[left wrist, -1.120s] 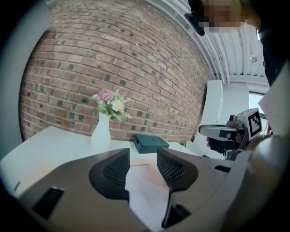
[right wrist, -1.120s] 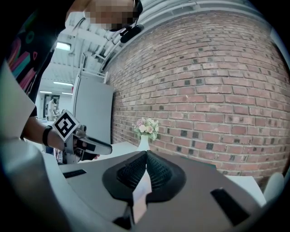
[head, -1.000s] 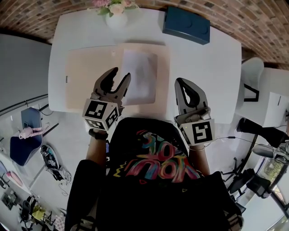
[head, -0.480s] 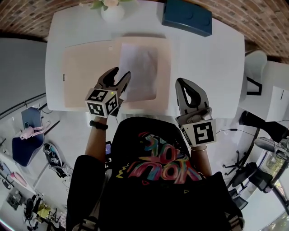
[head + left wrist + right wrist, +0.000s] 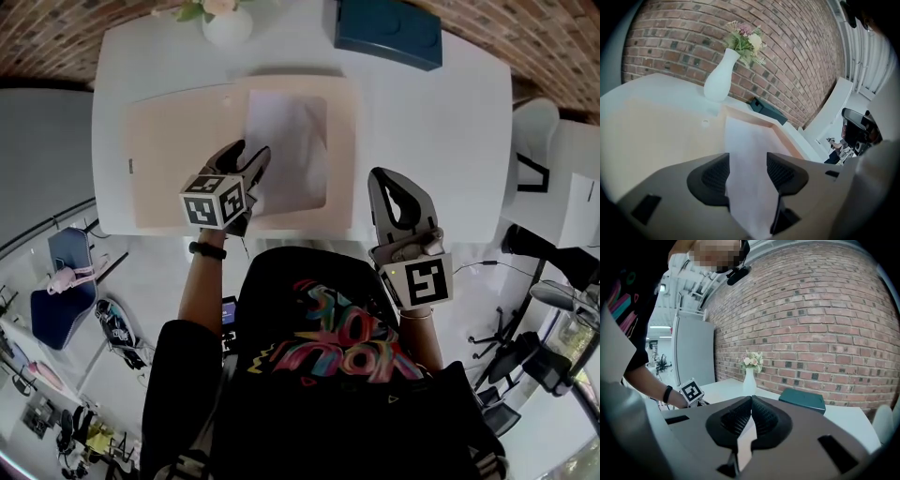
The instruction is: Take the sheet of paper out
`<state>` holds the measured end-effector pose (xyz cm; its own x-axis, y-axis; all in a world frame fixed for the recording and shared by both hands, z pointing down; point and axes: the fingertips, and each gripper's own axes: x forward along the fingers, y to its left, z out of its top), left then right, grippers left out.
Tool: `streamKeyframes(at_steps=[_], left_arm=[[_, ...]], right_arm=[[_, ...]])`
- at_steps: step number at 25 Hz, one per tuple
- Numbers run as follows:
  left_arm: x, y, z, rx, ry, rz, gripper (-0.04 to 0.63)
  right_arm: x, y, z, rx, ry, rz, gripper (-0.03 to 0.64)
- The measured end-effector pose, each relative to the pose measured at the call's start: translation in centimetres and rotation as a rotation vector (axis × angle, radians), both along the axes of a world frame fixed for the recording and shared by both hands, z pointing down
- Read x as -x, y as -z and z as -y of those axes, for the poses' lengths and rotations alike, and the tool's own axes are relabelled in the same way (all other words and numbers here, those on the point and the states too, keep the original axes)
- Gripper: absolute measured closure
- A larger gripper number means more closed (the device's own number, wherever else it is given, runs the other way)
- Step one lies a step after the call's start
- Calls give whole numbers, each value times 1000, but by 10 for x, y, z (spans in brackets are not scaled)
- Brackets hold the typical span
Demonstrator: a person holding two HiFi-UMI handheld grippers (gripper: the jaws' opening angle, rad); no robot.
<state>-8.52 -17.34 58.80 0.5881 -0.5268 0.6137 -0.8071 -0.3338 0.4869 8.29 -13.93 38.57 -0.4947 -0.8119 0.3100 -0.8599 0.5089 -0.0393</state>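
1. The vase (image 5: 228, 23) and its flowers (image 5: 202, 7) are cut off by the head view's top edge.
2. The blue box (image 5: 386, 33) runs off that edge too.
3. The left gripper (image 5: 251, 150) covers the near corner of the sheet of paper (image 5: 292, 136).

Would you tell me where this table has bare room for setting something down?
Free: white tabletop right of the beige folder, before the teal box; the folder's left half. Crowded: vase at far edge; sheet at the left gripper.

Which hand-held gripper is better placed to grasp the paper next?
Left. The left hand-held gripper is down at the paper. Its jaws have just been opening, with the paper's near edge between them, not yet pinched. The right hand-held gripper is shut and off to the side.
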Motion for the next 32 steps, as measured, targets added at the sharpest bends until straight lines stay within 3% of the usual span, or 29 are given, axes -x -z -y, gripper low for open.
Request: streamKeyframes(at_steps=[10, 13, 18, 23, 29, 32], left_arm=[[-2, -15, 0, 116, -14, -29, 341], [1, -14, 6, 146, 22, -32, 333], [6, -11, 13, 196, 68, -108, 331], [5, -9, 13, 245, 29, -196, 331], [-7, -5, 1, 305, -126, -290, 331], [-11, 0, 0, 317, -159, -376, 333]], right_arm=[[7, -8, -5, 21, 35, 2, 600], [8, -7, -6, 21, 40, 7, 600], [7, -6, -7, 22, 34, 13, 600], [6, -8, -8, 31, 27, 18, 600], [1, -11, -7, 54, 11, 46, 600], [1, -14, -7, 60, 7, 50, 600]])
